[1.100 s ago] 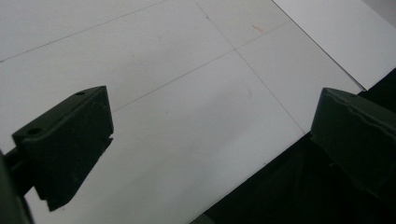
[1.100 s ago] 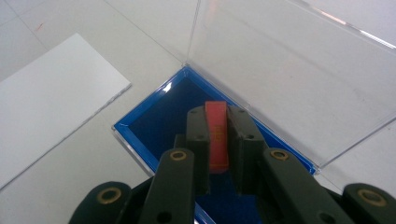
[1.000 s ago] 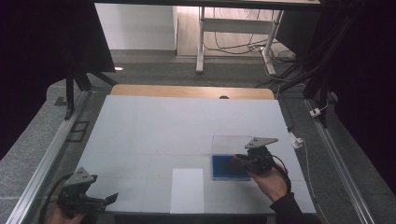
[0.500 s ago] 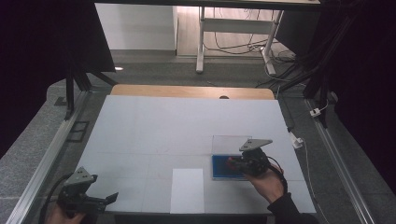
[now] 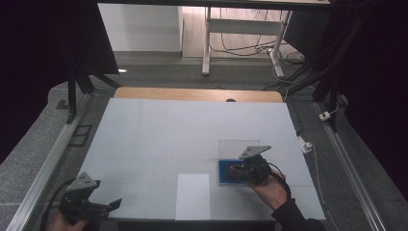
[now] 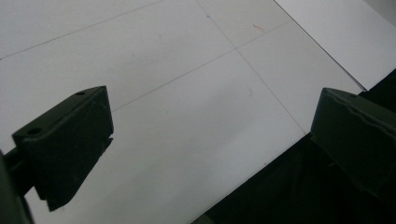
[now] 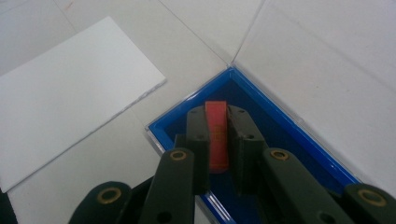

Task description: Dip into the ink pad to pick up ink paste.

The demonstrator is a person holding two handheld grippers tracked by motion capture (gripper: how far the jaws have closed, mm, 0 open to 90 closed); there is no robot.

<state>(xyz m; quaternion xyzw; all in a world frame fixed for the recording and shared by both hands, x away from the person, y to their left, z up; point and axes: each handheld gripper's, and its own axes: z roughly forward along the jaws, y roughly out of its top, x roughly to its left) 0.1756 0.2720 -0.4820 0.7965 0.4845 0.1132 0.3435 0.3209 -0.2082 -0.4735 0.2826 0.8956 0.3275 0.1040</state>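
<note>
High view: white table [image 5: 192, 130] takes up the centre of the frame, with a bare wooden strip [image 5: 197, 94] along its far edge. Grey floor and metal rails to either side; a white stand [image 5: 240, 33] and loose cables at the top.

Right gripper [image 5: 243, 171] sits at lower right of the frame, held by a hand [image 5: 267, 190] in a dark sleeve, grey plate on top. It is over a blue tray [image 5: 225, 172], whose clear lid [image 5: 238, 147] lies open flat on the table just behind it.

Right gripper view: jaws pressed against a thin red piece [image 7: 217, 135], one jaw on each flat side. The piece stands upright over the blue tray [image 7: 289, 135], at frame centre. Whether its lower end touches the tray floor cannot be told. The clear lid [image 7: 327, 60] fills the upper right; a white sheet of paper [image 7: 70, 93] lies at upper left, apart from the tray.

High view: the same sheet [image 5: 193, 196] lies at bottom centre, between the two grippers.

Left gripper [image 5: 103, 207] is at the lower left corner, near the table's front edge. Left gripper view: left gripper [image 6: 210, 140] with jaws spread wide, nothing between them, bare table [image 6: 177, 70] below, dark edge at lower right.
</note>
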